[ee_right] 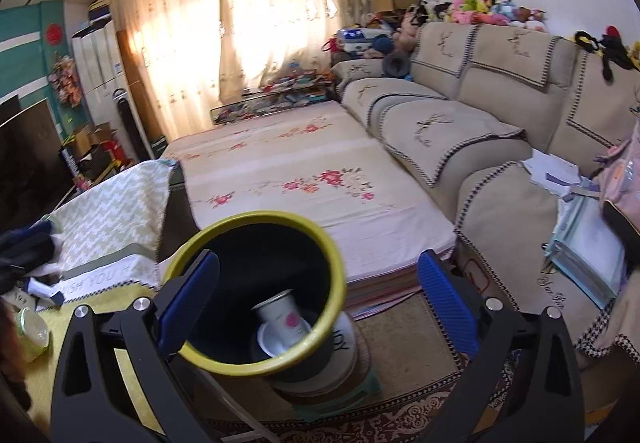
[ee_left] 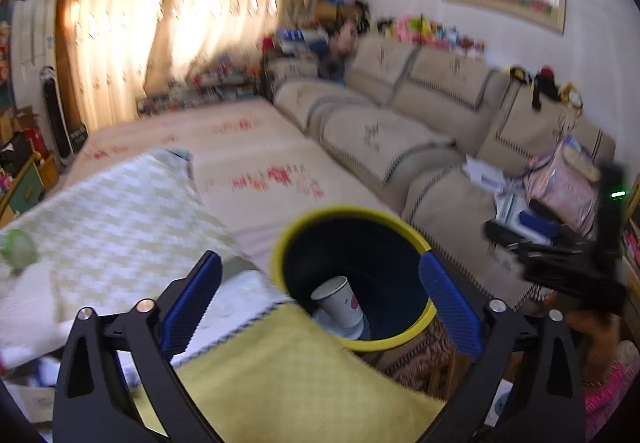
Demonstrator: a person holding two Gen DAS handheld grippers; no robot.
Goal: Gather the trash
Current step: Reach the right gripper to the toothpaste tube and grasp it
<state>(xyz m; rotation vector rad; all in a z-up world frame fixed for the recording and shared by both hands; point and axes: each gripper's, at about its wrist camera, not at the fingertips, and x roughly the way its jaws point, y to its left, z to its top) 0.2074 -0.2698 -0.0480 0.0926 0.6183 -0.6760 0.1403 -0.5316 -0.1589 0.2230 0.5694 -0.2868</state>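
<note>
Room: living room with bright curtains (ee_right: 240,23), a long beige sofa (ee_right: 460,123) at the right and a floor mattress with red flowers (ee_right: 300,179) in the middle.
Surface: low surface with a yellow and a green-white zigzag cloth (ee_left: 280,375), at the near left in both views.
Bin: dark trash bin with yellow rim (ee_right: 340,283), standing on the carpet just beside the edge of the surface, between it and the mattress.
Trash in bin: one white paper cup (ee_left: 338,301) with a pink mark lies tilted at the bottom, on something white and flat.
Left gripper: left gripper (ee_left: 320,307) is wide open and nothing is between its blue pads; the bin mouth lies directly ahead and below, between the two fingers.
Right gripper: right gripper (ee_right: 318,307) is also wide open and empty; the bin is ahead and a little to its left side.
Other trash: small items lie on the surface at the far left, a greenish round thing (ee_left: 18,247) and some dark and white pieces (ee_right: 36,279); I cannot tell exactly what they are.
Key relation: I judge the remaining trash lies to the left of both grippers, away from the bin, so the left hand is nearer to it.
</note>
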